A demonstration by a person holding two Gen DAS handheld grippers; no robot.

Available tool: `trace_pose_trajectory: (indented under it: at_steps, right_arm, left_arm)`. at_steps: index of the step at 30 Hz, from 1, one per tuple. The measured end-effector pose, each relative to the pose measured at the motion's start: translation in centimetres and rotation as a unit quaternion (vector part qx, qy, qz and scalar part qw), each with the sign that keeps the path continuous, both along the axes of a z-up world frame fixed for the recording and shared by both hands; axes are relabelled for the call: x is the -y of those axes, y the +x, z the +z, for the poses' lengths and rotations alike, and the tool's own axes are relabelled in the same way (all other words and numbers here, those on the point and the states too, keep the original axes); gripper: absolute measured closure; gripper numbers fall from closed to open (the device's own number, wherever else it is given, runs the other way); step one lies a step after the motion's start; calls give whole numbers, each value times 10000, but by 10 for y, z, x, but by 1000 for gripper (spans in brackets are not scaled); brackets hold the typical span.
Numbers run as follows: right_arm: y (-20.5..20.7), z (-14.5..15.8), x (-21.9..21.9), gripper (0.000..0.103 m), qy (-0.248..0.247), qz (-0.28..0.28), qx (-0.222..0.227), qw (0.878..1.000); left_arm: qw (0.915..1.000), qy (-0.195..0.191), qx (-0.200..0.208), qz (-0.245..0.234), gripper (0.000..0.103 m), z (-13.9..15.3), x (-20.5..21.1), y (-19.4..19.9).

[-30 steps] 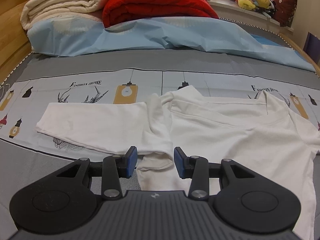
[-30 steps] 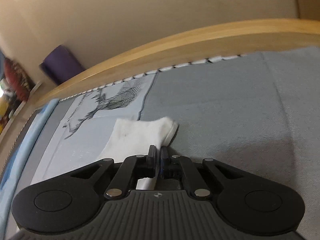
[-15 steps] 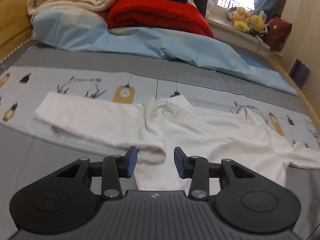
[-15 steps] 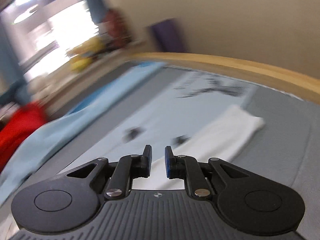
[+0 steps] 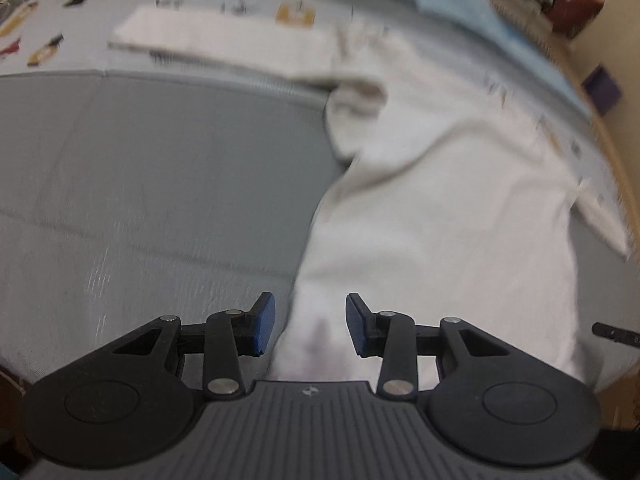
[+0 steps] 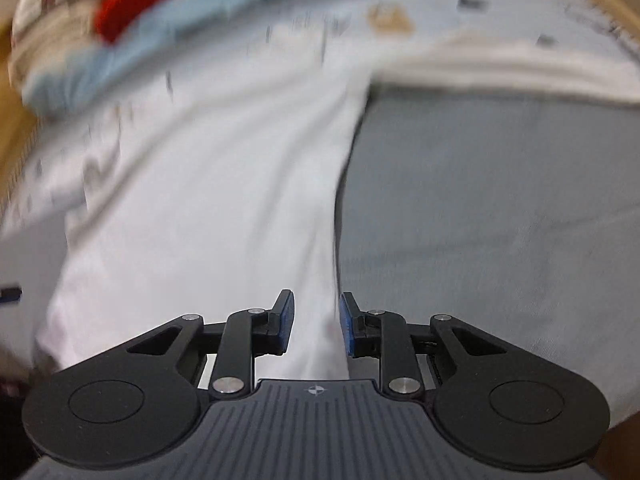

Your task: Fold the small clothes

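Both grippers have swung down to the near hem of the white shirt [image 5: 440, 184] spread on the bed [image 5: 160, 184]. The left gripper [image 5: 307, 322] and right gripper [image 6: 316, 326], a second ago pinching a sleeve, now stand with fingers apart over opposite hem corners, likely readying the lengthwise fold.

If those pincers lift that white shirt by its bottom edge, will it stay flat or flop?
The white shirt would probably flop: it lies limp, bunched near the sleeve. It looks thin, so likely light. The open left gripper and right gripper may drag it over the sheet.
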State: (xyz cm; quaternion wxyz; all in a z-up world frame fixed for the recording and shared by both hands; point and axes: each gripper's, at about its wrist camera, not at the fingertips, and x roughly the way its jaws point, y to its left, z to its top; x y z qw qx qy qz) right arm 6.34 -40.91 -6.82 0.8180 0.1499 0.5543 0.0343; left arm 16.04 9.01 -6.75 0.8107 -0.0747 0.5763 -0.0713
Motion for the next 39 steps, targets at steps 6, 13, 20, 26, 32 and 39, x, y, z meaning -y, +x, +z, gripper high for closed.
trace_pose_trajectory:
  at_steps: [6, 13, 20, 26, 32, 39]
  right_arm:
    - [-1, -27, -13, 64, -500, 480, -688, 9952]
    - [-18, -8, -9, 99, -488, 902, -549, 9932]
    - [-35, 9, 35, 100, -691, 256, -570, 9957]
    - [-41, 16, 27, 94, -820, 372, -571, 9943]
    - [-33, 32, 22, 80, -531, 323, -69, 9980]
    - [-8, 5, -15, 76, -770, 933, -401, 9918]
  left_arm:
    - [9981, -6, -609, -73, 60, -30, -8, 0]
    - [9933, 281, -955, -583, 73, -51, 9, 0]
    - [9787, 58, -920, -1834, 96, -36, 46, -25]
    - [9702, 749, -1161, -1992, 96, -44, 42, -31]
    - [9780, 353, -806, -1893, 93, -20, 34, -25]
    - [9748, 574, -813, -1994, 93, -32, 45, -23]
